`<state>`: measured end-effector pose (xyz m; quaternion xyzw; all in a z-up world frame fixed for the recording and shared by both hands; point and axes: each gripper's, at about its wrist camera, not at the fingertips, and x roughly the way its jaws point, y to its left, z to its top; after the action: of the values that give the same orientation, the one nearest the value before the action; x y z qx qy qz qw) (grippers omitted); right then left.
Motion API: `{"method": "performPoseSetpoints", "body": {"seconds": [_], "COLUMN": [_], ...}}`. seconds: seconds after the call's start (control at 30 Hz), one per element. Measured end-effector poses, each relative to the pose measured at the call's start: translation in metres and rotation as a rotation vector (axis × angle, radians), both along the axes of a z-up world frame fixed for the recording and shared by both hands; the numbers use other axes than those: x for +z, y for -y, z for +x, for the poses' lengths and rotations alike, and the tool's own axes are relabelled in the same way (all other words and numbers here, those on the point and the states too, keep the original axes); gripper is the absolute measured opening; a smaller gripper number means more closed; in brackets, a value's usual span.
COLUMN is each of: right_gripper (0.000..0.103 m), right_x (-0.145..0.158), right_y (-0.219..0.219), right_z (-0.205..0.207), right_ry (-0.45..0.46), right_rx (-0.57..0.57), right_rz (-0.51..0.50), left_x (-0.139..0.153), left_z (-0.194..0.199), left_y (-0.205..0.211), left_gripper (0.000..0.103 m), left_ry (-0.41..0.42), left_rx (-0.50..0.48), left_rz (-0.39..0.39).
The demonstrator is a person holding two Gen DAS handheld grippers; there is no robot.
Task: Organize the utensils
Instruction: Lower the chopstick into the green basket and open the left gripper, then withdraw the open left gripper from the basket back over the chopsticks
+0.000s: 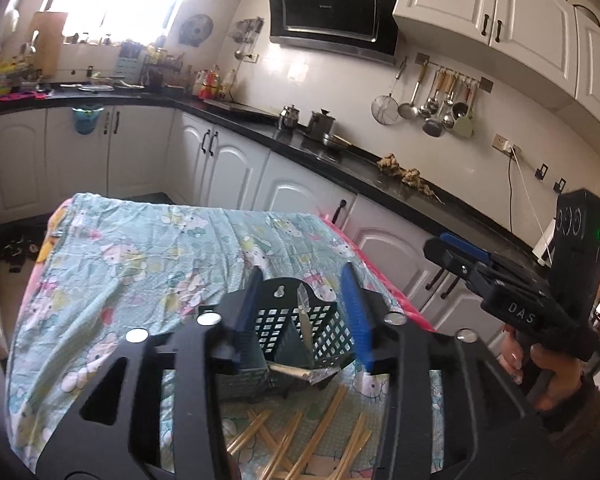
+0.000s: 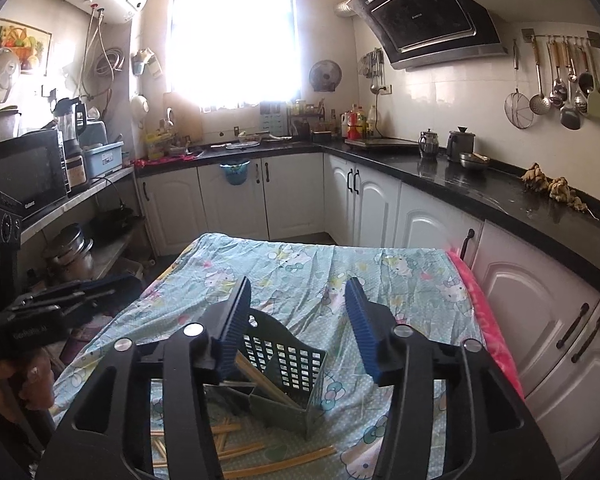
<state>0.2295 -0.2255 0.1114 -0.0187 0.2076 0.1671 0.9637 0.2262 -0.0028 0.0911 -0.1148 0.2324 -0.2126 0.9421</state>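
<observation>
- Left wrist view: the left gripper (image 1: 300, 312) sits in the lower middle of the frame with its blue pads apart and nothing held between them.
- The dark holder basket (image 1: 296, 332) stands right past the pads on the cartoon cloth (image 1: 140, 264), probably so sticks can drop in from above.
- A few things already stand in the basket.
- Loose chopsticks (image 1: 300, 436) lie in a messy heap at the bottom, mostly hidden behind the gripper's frame.
- The right gripper shows at the right edge.
- Right wrist view: the right gripper (image 2: 298, 328) is half open too, holding nothing.
- The basket (image 2: 288, 360) is low in the middle, chopsticks (image 2: 236, 448) below it.
- The basket wall may block a reach.
</observation>
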Motion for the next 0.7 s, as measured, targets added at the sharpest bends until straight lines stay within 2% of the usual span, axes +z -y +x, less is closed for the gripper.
{"method": "performPoseSetpoints", "body": {"seconds": [0.13,0.3,0.5,0.7], "right_gripper": [0.055,0.062,0.069,0.073], "right_x": [0.0,0.002,0.004,0.002], "right_y": [0.003,0.002,-0.003,-0.008], "right_z": [-0.014,-0.034,-0.053,-0.07], "right_ry": [0.015,0.036,0.062,0.069], "right_rx": [-0.001,0.007,0.028,0.048], "right_rz": [-0.002,-0.01,-0.033,-0.037], "left_x": [0.005,0.006,0.004,0.003], "left_z": [-0.015,-0.035,-0.053,-0.07], "left_y": [-0.008,-0.014,-0.015,-0.017], "left_gripper": [0.05,0.068,0.08,0.087], "left_ry": [0.015,0.026,0.048,0.066], "left_rx": [0.025,0.047,0.059,0.064], "left_rz": [0.002,0.004,0.013,0.017]}}
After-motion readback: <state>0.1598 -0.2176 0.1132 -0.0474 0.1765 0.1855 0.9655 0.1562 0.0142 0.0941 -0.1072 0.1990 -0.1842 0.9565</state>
